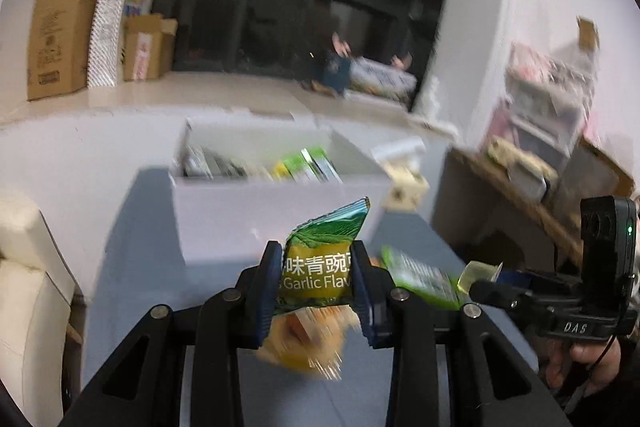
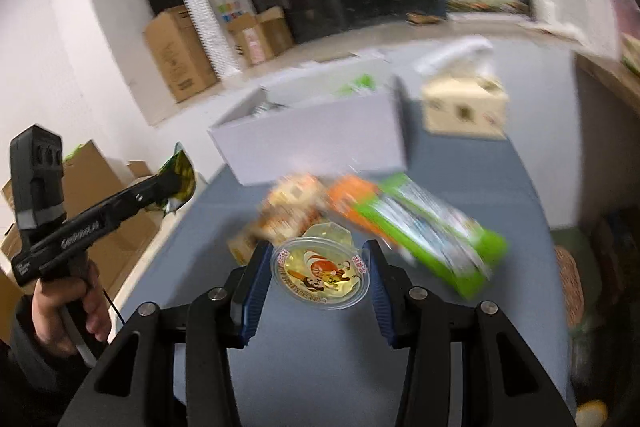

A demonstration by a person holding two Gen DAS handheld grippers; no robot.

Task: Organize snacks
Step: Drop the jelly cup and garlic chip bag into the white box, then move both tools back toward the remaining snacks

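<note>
My left gripper is shut on a green garlic-flavour pea packet and holds it above the blue table, in front of the white box. That packet also shows in the right wrist view at the left gripper's tip. My right gripper is shut on a clear jelly cup with a yellow cartoon lid, above the table. The cup shows in the left wrist view at the right. A long green packet, an orange packet and a yellow-orange snack bag lie on the table.
The white box holds several packets. A cream tissue box stands right of it. Cardboard boxes stand along the back wall. A wooden desk with clutter is at the right. A wicker basket sits by the table's right edge.
</note>
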